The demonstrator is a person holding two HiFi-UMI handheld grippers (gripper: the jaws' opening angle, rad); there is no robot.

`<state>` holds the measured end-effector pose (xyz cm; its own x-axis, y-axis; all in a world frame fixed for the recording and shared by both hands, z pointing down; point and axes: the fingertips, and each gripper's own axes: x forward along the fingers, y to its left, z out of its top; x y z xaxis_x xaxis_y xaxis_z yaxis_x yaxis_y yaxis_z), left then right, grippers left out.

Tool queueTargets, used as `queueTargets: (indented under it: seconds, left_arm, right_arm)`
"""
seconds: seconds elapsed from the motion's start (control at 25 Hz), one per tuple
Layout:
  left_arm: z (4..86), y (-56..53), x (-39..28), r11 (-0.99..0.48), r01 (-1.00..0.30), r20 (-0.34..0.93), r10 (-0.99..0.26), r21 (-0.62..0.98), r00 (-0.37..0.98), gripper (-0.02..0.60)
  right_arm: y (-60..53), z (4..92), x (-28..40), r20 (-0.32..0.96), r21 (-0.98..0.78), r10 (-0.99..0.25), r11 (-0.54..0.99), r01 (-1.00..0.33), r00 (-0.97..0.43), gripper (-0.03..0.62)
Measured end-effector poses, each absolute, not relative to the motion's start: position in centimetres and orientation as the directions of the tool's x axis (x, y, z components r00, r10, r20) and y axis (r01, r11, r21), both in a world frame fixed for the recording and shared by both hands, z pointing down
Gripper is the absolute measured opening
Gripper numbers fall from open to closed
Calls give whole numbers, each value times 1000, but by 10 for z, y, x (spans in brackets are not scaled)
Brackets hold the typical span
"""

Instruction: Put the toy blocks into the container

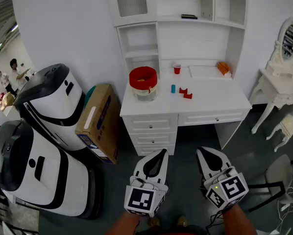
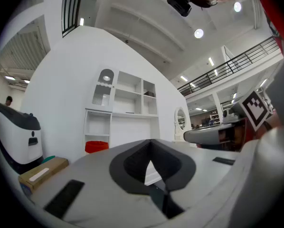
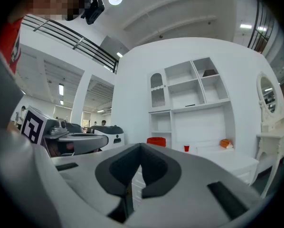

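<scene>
Nearest, low in the head view, the left hand-held gripper (image 1: 158,155) and the right hand-held gripper (image 1: 204,154) are held level side by side, each with its jaws closed on nothing. The toy blocks lie straight ahead and well apart from both: two red blocks (image 1: 185,93) and a blue block (image 1: 173,88) on the white tabletop (image 1: 212,103), just right of the red-rimmed container (image 1: 143,83). The right one seems slightly nearer to the blocks, the left to the container. Their long axis is too small to tell. A red cup (image 1: 177,69) stands behind them; a cardboard box (image 1: 98,121) leans beside the desk, out of the path.
</scene>
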<state>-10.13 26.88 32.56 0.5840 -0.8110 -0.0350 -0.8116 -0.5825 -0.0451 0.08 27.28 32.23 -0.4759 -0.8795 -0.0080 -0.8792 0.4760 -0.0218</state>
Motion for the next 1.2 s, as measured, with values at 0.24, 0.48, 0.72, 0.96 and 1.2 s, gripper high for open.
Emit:
queueTargets:
  seconds: [0.24, 0.48, 0.72, 0.96, 1.2]
  left_arm:
    - [324, 268, -102, -585, -809, -58, -807, -59, 587, 44]
    - [326, 269, -100, -588, -807, -33, -807, -48, 590, 44]
    - [323, 265, -93, -589, -807, -59, -805, -52, 591, 44]
    - [320, 252, -72, -583, -810, -87, -806, -58, 586, 44]
    - [310, 236, -42, -552, -833, -116, -825, -46, 553, 44]
  right_arm:
    - [273, 321, -3, -12, -19, -877, 480, -877, -480, 3]
    - [273, 319, -2, -22, -24, -879, 477, -878, -477, 3]
    - [273, 315, 5, -46, -20, -886, 463, -886, -462, 8]
    - [265, 314, 32, -48, -24, -890, 456, -890, -454, 11]
    - [250, 308, 70, -63, -34, -878, 477, -878, -475, 28]
